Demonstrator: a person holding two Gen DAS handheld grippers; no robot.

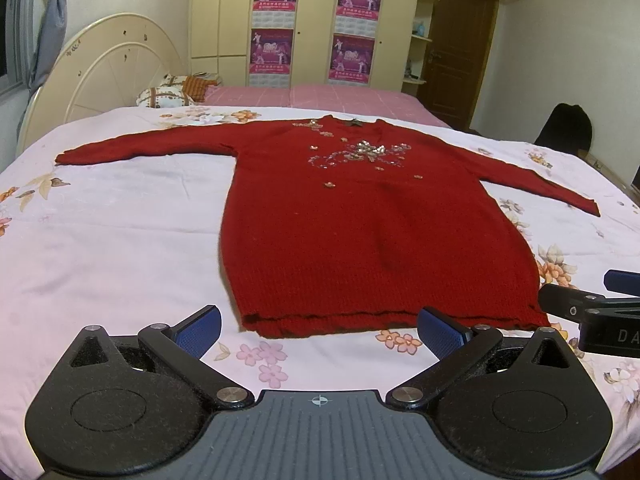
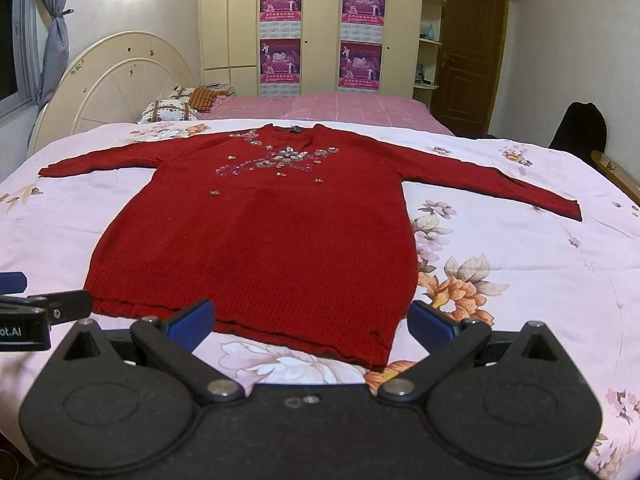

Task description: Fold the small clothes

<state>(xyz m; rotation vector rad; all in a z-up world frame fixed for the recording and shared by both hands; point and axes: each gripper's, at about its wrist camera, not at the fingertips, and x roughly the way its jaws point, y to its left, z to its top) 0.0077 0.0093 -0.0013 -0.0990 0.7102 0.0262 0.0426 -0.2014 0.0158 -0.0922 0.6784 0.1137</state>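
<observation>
A red knitted sweater [image 1: 360, 232] with sequin flowers on the chest lies flat and face up on the floral bedspread [image 1: 112, 248], both sleeves spread out sideways, hem toward me. It also shows in the right wrist view [image 2: 264, 248]. My left gripper [image 1: 320, 330] is open and empty, just in front of the hem near its left half. My right gripper [image 2: 312, 322] is open and empty, just in front of the hem's right corner. Each gripper shows at the edge of the other's view.
The bed's cream headboard [image 1: 108, 68] stands at the far left with pillows [image 1: 168, 94] beside it. A wardrobe with posters [image 1: 312, 24] and a brown door [image 1: 460, 44] are behind. A dark bag [image 1: 566, 126] sits past the bed's right edge.
</observation>
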